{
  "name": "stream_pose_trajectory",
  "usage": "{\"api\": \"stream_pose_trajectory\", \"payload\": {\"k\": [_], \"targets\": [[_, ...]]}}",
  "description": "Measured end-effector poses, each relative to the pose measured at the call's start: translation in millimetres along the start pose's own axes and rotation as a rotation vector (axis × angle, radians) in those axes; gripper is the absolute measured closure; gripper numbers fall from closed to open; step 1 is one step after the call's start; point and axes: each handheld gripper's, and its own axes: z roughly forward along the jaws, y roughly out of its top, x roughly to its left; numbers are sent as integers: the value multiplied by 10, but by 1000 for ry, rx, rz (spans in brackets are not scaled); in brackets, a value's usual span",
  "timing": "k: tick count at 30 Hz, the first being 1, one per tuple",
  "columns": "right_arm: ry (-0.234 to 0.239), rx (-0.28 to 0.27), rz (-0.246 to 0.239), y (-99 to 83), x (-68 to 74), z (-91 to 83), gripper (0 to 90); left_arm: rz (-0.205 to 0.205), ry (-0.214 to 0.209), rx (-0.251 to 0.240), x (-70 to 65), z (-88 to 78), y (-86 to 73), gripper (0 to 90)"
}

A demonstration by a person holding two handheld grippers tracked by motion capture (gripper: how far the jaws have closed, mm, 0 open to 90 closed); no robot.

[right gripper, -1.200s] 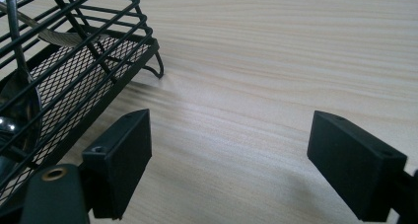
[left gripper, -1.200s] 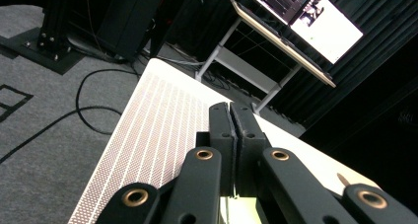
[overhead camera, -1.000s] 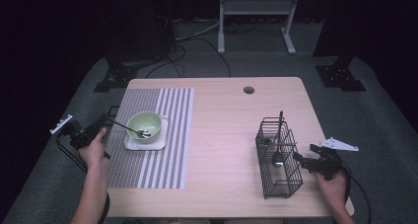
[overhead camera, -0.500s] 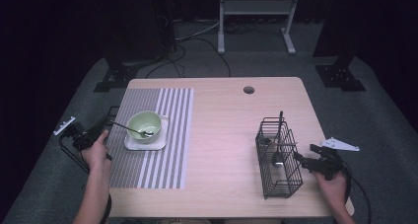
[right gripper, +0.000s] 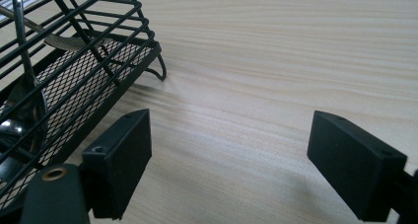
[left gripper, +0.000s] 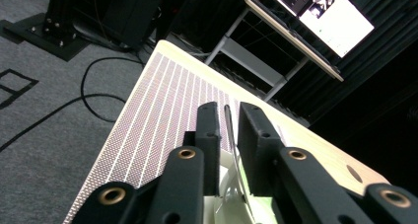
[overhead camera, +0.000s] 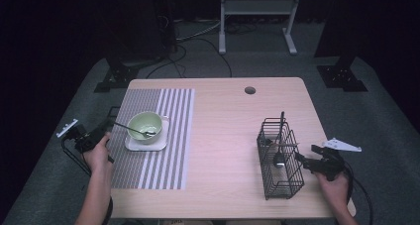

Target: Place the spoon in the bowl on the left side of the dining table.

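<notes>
Looking down, we see the wooden surface point(overhead camera: 223, 136) carrying a striped mat point(overhead camera: 163, 136) on its left half and a black wire basket point(overhead camera: 280, 160) toward the right edge. On the mat sits a white plate point(overhead camera: 146, 143) with a green bowl point(overhead camera: 145, 126) on it, and a spoon point(overhead camera: 132, 130) rests in the bowl, its handle pointing left. Our left gripper point(left gripper: 227, 130) has its jaws nearly closed around that thin handle at the mat's left edge. Our right gripper point(right gripper: 229, 155) hangs just beside the basket's right side, jaws spread wide and empty over bare wood. Inside the basket stand a dark utensil and a ladle point(right gripper: 19, 110).
</notes>
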Motion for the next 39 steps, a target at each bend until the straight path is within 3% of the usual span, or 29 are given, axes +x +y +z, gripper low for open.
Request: {"api": "stream_pose_trajectory", "payload": {"k": [18, 22, 30, 39], "targets": [[-9, 0, -6, 0, 8, 1, 160, -2, -4, 41, 32, -116, -63, 511], [-11, -3, -7, -1, 10, -1, 160, -7, -27, 75, 42, -121, -91, 447], [-13, -2, -9, -1, 13, -2, 160, 11, -27, 90, 71, -184, -158, 383], [-15, -2, -9, -1, 14, -3, 160, 62, -52, 118, -48, -225, -220, 315]]}}
